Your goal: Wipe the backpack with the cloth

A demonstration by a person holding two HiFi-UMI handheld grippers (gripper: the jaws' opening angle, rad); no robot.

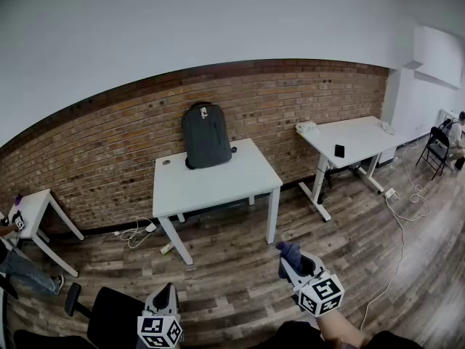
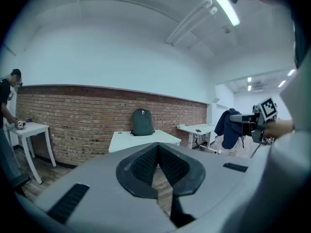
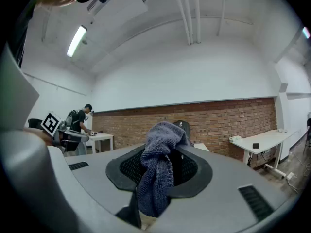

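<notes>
A dark grey backpack (image 1: 205,134) stands upright against the brick wall at the back of a white table (image 1: 218,182); it also shows small in the left gripper view (image 2: 142,122) and peeks behind the cloth in the right gripper view (image 3: 183,125). My right gripper (image 1: 290,255) is shut on a blue-grey cloth (image 3: 158,166), which hangs from its jaws (image 1: 290,251). My left gripper (image 1: 166,295) is low at the left, shut and holding nothing, its jaws meeting (image 2: 157,152). Both grippers are well in front of the table, above the wooden floor.
A second white table (image 1: 356,138) with a phone stands at the right, cables (image 1: 404,217) trailing on the floor. A small white table (image 1: 33,213) is at the far left beside a person (image 3: 80,125). A black chair (image 1: 109,318) sits by my left gripper.
</notes>
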